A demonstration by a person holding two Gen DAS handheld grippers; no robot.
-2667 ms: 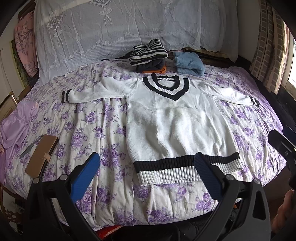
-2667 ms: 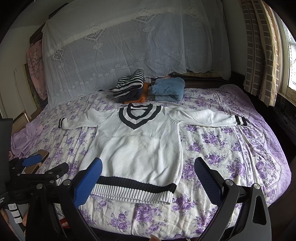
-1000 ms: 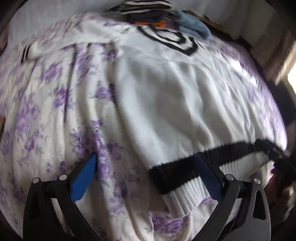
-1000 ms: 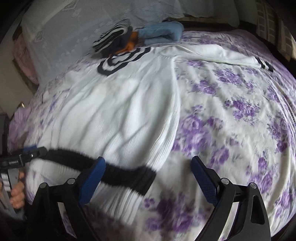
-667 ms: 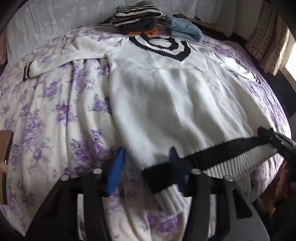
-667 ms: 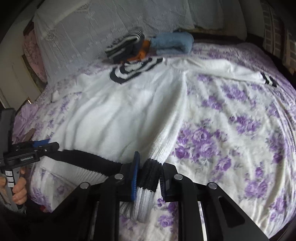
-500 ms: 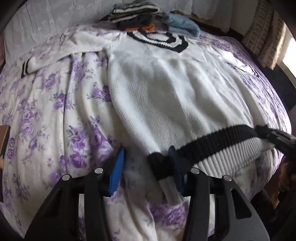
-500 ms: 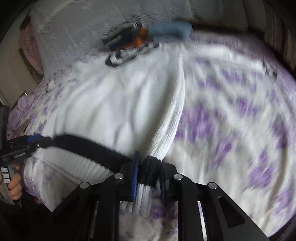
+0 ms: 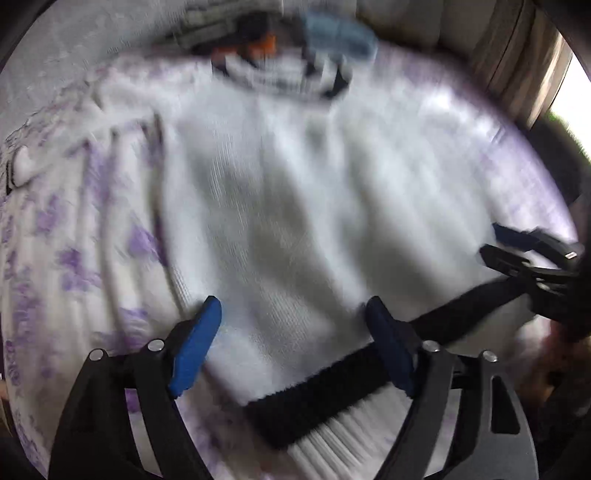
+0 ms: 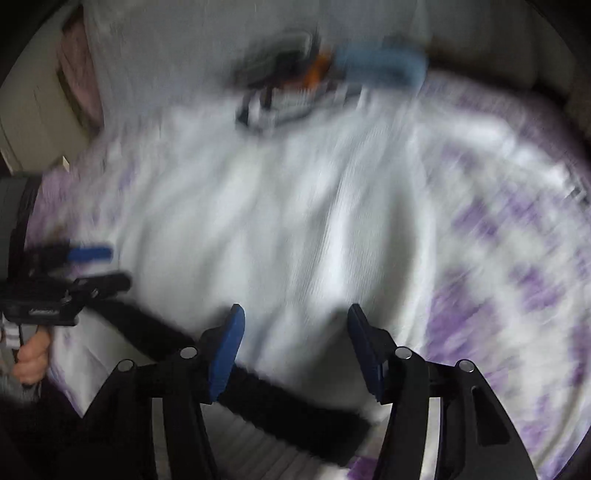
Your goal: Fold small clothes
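purple-flowered bedspread (image 9: 66, 258) covers a bed, a pale lace cloth (image 10: 166, 55) draped behind it and blurred folded clothes (image 9: 332, 33) at the far edge. white sweater (image 9: 314, 192) lies flat across it. left gripper (image 9: 295, 345) and right gripper (image 10: 293, 343) hover over its black-banded hem, jaws opening, pads off the knit.

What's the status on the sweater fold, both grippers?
Left gripper and right gripper opening, neither gripping. White sweater flat on bed, hem between fingers. Nothing blocking.
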